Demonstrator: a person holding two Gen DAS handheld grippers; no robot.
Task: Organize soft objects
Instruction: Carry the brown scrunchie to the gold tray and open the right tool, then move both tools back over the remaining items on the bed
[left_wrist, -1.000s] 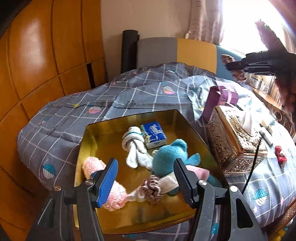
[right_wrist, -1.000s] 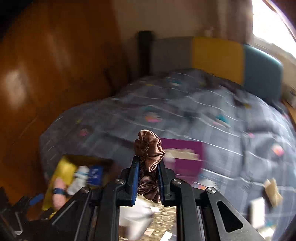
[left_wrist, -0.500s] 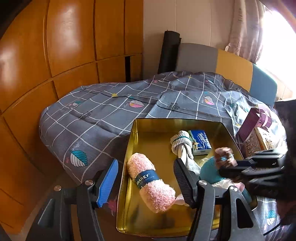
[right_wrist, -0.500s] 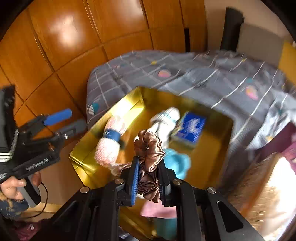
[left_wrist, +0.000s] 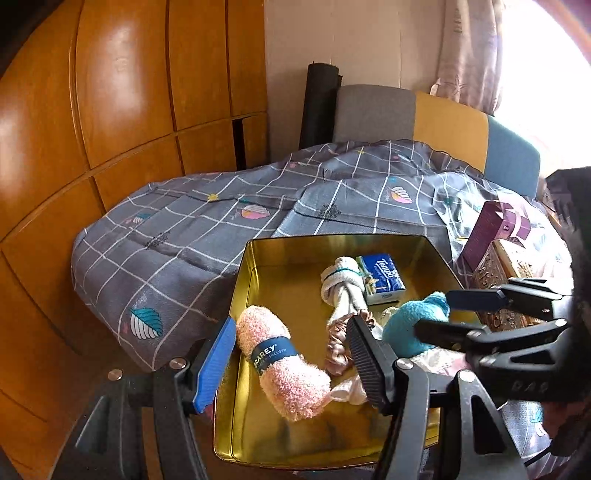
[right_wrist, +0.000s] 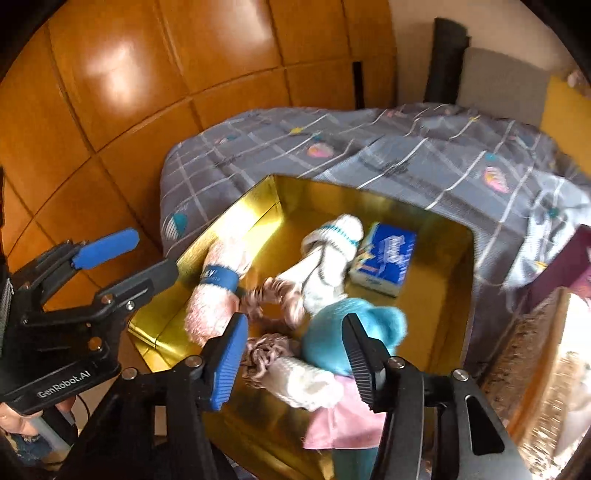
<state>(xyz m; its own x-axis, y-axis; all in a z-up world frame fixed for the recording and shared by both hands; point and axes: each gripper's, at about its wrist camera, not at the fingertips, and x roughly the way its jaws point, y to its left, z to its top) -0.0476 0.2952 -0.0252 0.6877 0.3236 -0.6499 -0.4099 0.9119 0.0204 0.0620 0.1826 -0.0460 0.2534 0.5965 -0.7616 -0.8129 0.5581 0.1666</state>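
Hiding behind right hand-held gripper (right_wrist: 295, 354): brown scrunchie (right_wrist: 264, 352), blurred.

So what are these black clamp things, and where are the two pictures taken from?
A person holds a two-finger tool in each hand, and each carries a camera looking out along its fingers. In the left view the left tool is open and empty, with the right tool reaching in from the side. In the right view the right tool is also open. Below them a gold tin on a bed holds a pink towel, knotted socks, a tissue pack, a blue plush toy and a scrunchie.
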